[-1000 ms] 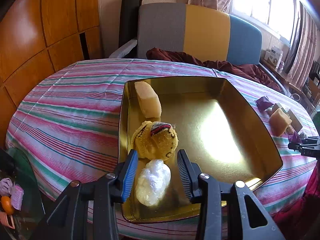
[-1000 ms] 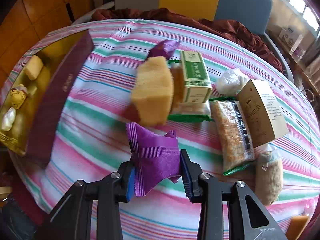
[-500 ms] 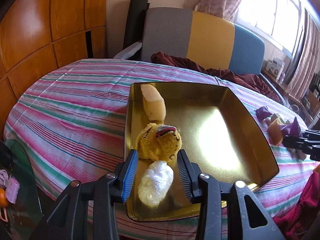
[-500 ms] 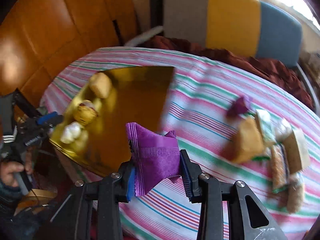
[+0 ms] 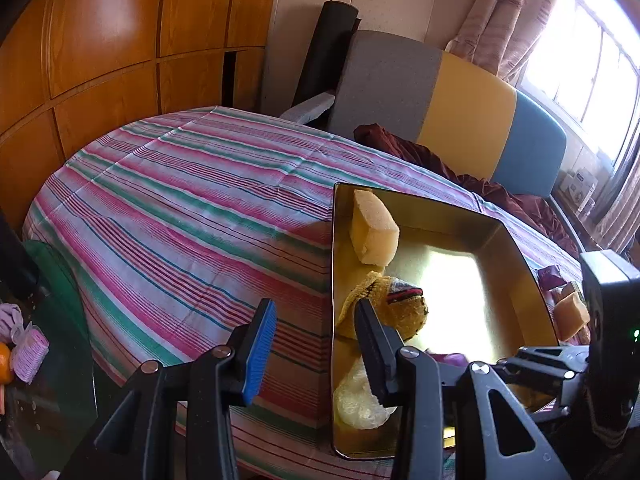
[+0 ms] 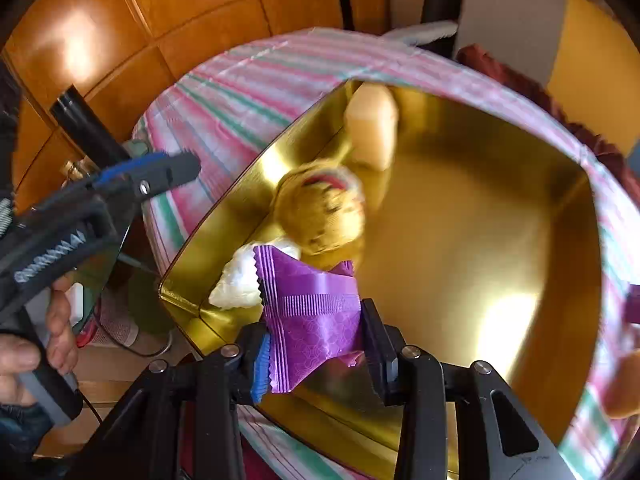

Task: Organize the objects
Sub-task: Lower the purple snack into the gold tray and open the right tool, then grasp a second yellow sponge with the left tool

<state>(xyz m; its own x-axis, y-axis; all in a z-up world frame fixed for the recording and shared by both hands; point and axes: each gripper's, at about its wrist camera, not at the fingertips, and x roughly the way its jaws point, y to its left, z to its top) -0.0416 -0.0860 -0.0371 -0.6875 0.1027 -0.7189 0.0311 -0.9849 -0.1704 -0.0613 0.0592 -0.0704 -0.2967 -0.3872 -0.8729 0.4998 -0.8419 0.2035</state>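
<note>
The gold tray (image 5: 452, 280) (image 6: 480, 220) sits on the striped tablecloth. Along its left side lie a yellow sponge block (image 5: 372, 232) (image 6: 374, 128), a yellow knitted toy (image 5: 384, 308) (image 6: 320, 212) and a white plastic-wrapped lump (image 5: 356, 396) (image 6: 236, 284). My right gripper (image 6: 316, 328) hangs over the tray's near corner, next to the toy and the lump. Its jaws are opening, with a purple packet (image 6: 312, 300) still touching both pads between them. My left gripper (image 5: 314, 312) stands open with nothing in it, over the cloth just left of the tray's edge.
Right of the tray lie another purple packet (image 5: 550, 274) and a second sponge block (image 5: 572, 314). A grey, yellow and blue sofa back (image 5: 440, 100) with dark red cloth stands behind the table. A glass side table (image 5: 24, 352) with small items is at the left. A hand (image 6: 40, 344) holds the left gripper.
My right gripper has carried the purple packet from the pile at the right across to the tray's near corner. My left gripper has shifted left, off the tray and over the cloth.
</note>
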